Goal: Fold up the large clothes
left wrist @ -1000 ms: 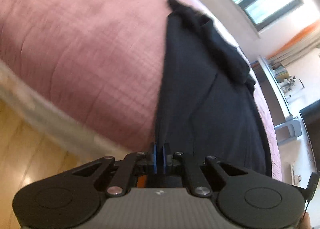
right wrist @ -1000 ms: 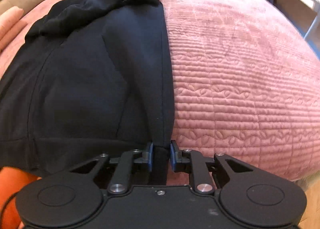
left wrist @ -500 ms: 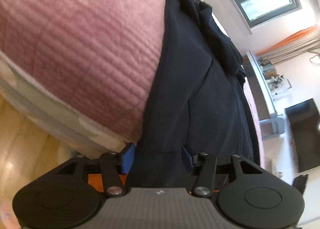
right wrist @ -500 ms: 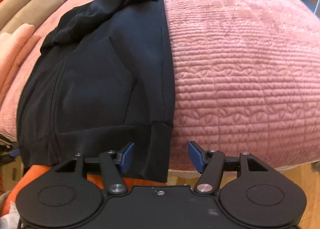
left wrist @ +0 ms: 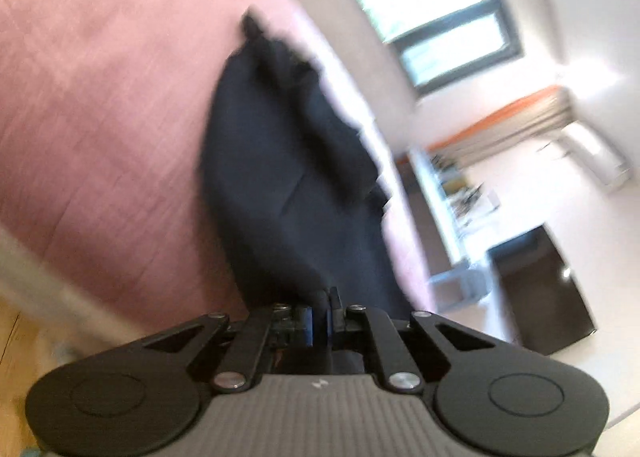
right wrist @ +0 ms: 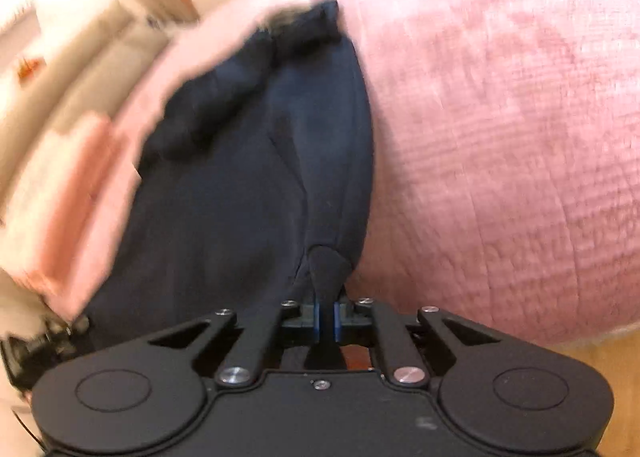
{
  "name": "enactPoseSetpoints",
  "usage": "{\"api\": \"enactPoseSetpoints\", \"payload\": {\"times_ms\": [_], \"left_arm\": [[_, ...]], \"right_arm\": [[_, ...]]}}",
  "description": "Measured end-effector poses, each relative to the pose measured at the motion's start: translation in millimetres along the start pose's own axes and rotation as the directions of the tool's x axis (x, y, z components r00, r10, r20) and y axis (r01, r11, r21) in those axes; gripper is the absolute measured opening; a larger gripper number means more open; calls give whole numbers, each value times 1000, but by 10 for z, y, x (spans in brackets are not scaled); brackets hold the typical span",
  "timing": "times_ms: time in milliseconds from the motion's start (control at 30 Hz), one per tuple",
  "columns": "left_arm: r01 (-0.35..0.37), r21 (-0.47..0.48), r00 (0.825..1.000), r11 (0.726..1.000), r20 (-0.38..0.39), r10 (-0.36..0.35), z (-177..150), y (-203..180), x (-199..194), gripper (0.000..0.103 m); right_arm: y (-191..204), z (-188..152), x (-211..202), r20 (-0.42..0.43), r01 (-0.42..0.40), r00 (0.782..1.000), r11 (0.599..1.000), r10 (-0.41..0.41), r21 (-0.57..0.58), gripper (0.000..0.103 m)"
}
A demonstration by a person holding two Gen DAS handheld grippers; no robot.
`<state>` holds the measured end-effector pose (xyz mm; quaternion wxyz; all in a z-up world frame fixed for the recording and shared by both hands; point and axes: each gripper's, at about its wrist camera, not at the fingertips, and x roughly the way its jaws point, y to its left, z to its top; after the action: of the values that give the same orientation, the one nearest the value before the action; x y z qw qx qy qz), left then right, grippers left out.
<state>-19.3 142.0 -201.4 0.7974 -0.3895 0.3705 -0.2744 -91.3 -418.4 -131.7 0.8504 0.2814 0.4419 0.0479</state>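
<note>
A large dark navy garment [left wrist: 288,185] lies lengthwise on a pink quilted bed [left wrist: 100,97], its far end bunched. My left gripper [left wrist: 320,321] is shut on the garment's near hem at one corner. In the right wrist view the same garment [right wrist: 248,185] stretches away over the bed [right wrist: 500,157], and my right gripper [right wrist: 327,317] is shut on a pinched fold of its near hem. Both views are motion-blurred.
Wooden floor [left wrist: 16,337] shows below the bed's near edge. A window [left wrist: 432,5], a shelf unit [left wrist: 452,193] and a dark screen [left wrist: 548,289] stand beyond the bed. Pink pillows [right wrist: 88,193] and a beige headboard [right wrist: 80,69] lie to the garment's left.
Half a second ago both grippers were open around the hem; now both have shut on it again. Both views have swung and blurred, and the hem is lifted and pinched.
</note>
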Motion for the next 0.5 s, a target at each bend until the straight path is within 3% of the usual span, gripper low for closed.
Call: {"api": "enactPoseSetpoints", "payload": {"times_ms": [100,233,367,433,467,500], "left_arm": [[57,61,996,997,71,-61,332,-314,-25,6],[76,102,984,992,156,-92,992,-582,202,7],[23,104,976,994,213,-45,1753,-648,772,7],[-19,81,972,997,237,-1,2162,-564,1212,14],[-51,84,968,995,250,28,2337,-502,1448,17],[-89,82,964,993,260,65,2494,-428,1622,25]], "right_arm": [[220,364,-106,88,-23,996,999,26,-36,9],[465,1065,35,194,-19,980,996,35,-85,8],[625,1937,691,254,3,967,995,23,-100,8],[657,2388,1195,271,20,963,997,2,-79,9],[639,2568,1420,269,31,963,997,-10,-74,13],[616,2769,1691,250,39,968,997,-22,-63,36]]}}
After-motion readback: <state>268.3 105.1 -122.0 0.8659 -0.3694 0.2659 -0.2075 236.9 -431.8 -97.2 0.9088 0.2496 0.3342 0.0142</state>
